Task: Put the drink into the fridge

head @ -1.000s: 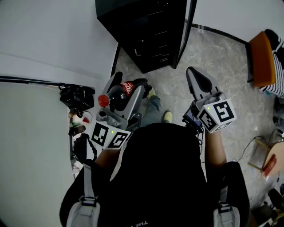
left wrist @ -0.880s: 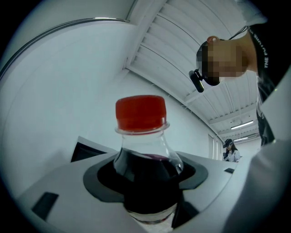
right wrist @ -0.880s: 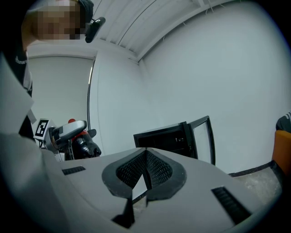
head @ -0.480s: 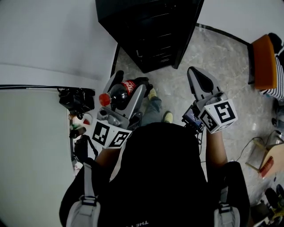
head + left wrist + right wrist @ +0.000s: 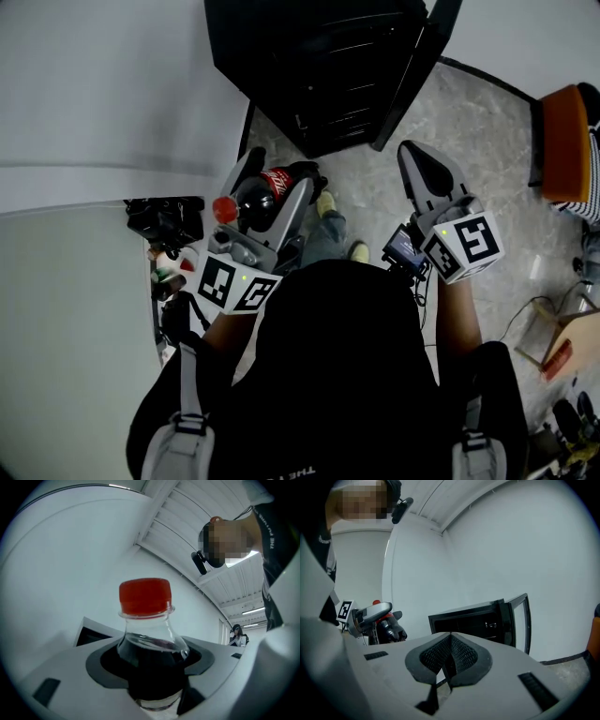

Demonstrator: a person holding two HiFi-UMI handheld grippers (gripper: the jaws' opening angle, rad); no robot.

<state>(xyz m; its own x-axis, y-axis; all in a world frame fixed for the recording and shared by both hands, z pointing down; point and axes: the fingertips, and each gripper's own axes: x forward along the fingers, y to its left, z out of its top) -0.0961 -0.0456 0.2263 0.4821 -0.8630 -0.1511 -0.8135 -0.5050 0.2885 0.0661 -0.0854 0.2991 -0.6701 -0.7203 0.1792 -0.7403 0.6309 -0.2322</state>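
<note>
The drink (image 5: 261, 192), a bottle of dark liquid with a red cap (image 5: 144, 595), is held in the left tool (image 5: 281, 176), above the floor (image 5: 469, 122) and just in front of the person. The fridge (image 5: 319, 84), a low black cabinet, is seen ahead of this tool. Its door (image 5: 417, 70) is swung open to the right, so the dark inside is turned toward the bottle. In the head view the long axis of the bottle is laid slantwise: the cap is turned back to the left and the base forward, toward the opening. The left tool is judged to be the nearer one to the opening, with bare floor between them.

The jaws of the left tool are parted only as wide as the bottle and are pressed on its dark body below the shoulder. The neck and cap stick out above the pads. The right tool (image 5: 450, 660) is brought fully together, pad against pad, and nothing is held in it. It is found to the right, apart from the bottle. A forward reach with the left tool is judged to be required next, past the door edge.
</note>
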